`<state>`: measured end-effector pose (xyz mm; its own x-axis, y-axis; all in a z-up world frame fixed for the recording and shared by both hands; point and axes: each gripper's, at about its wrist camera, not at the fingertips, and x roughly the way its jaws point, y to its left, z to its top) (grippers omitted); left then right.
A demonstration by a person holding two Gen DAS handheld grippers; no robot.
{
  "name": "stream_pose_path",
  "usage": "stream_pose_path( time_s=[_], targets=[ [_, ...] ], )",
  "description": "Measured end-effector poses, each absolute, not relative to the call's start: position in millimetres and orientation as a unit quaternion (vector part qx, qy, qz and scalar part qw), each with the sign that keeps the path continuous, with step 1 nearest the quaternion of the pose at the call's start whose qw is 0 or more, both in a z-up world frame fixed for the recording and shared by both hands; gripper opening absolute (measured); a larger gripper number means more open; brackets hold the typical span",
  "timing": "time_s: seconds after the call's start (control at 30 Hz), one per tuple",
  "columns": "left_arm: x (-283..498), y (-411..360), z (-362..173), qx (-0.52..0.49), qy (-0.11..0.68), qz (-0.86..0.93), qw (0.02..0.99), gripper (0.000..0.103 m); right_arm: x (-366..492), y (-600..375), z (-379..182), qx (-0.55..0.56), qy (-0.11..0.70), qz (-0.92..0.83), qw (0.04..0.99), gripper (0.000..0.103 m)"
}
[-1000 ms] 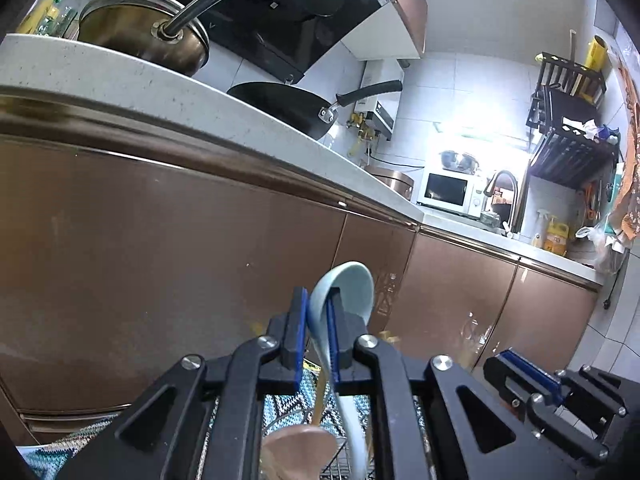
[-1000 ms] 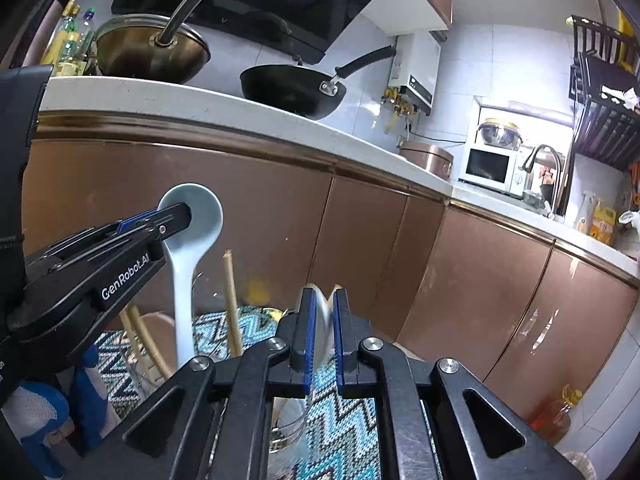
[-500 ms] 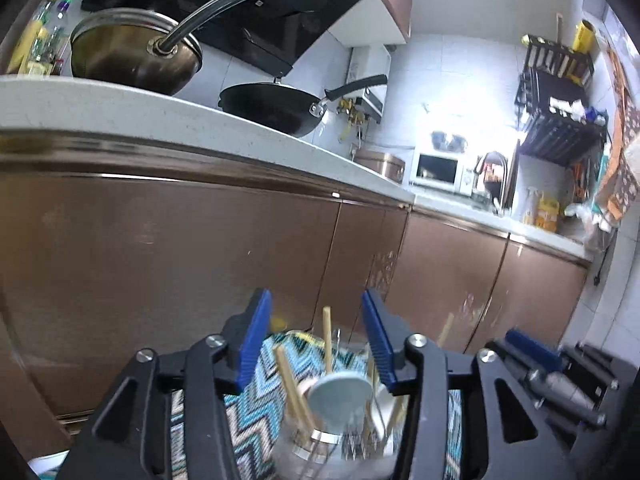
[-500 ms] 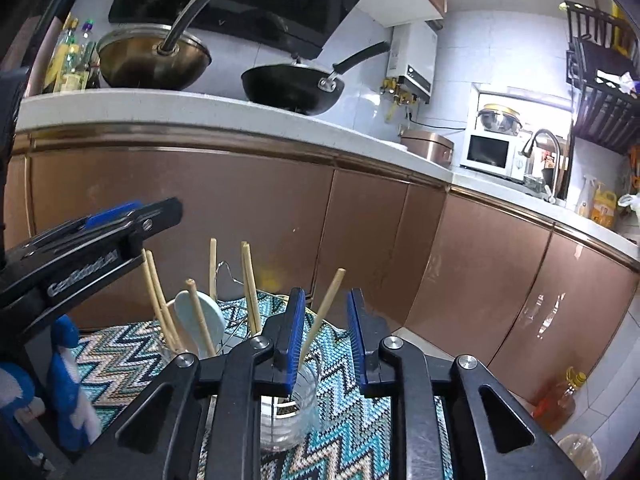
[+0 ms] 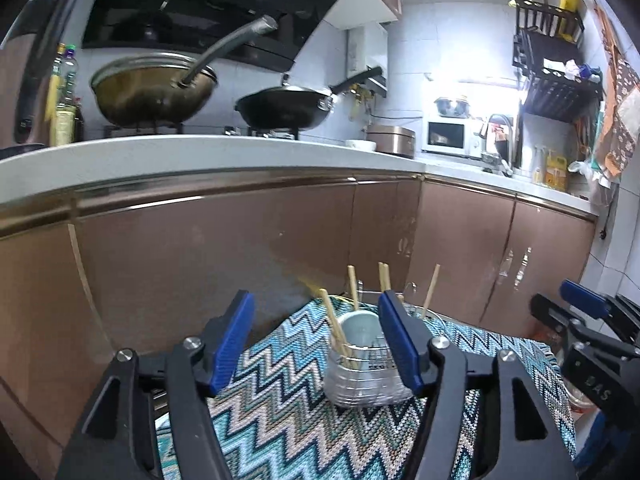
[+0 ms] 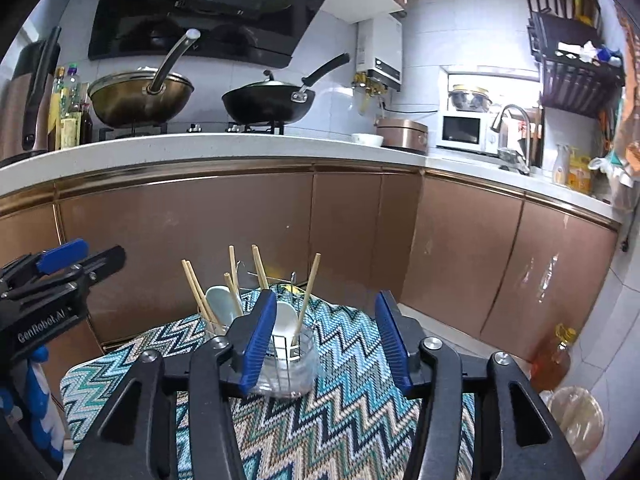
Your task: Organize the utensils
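While both tools hang free over the zigzag mat (image 6: 360, 412), I judge the placing step as good as finished: the surface under that mat carries a clear holder (image 6: 290, 364) with the utensils standing in it, and nothing I can see lies loose on the cloth. The brown cabinet fronts (image 6: 200, 240) rise close behind the holder, so room to move is toward me and upward, not forward. The mat's far edge sits just behind the holder; a shove that way could tip it off.

My left gripper (image 5: 316, 344) is spread wide and empty, with the holder between its blue pads. My right gripper (image 6: 326, 344) is likewise released, carrying nothing.

In the holder stand a pale blue spoon (image 6: 222, 304), a white spoon (image 6: 286, 320) and several chopsticks (image 6: 310, 292) leaning outward (their tips fan wide). Any next move calls for a straight lift clear of those tips, then a look around for leftover pieces.
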<state>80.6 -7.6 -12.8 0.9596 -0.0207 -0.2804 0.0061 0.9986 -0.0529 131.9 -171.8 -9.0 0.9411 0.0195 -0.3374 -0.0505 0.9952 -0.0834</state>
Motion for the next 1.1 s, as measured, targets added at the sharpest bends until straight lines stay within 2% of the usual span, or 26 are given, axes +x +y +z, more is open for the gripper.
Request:
stream_pose_path(
  time_s=[0.3,0.47,0.7,1.1],
  targets=[
    [45.1,6.8,2.7,-0.016,0.132,0.032,0.991,0.065,91.9,-175.9,8.4,-0.037,0.158,-0.007,0.987,0.068],
    [33.9,8.7,8.5,-0.004,0.126,0.053,0.991,0.072,75.0,-182.5,13.9,-0.033,0.151,-0.024,0.988,0.082],
    [22.0,3.9,14.3,0.019,0.108,0.064,0.992,0.074,63.8,-193.0,16.9,-0.024,0.151,-0.042,0.987,0.102],
    [17.6,7.7,22.4,0.009,0.109,0.058,0.992,0.074,53.6,-208.6,22.0,-0.011,0.144,-0.065,0.987,0.103]
  ],
)
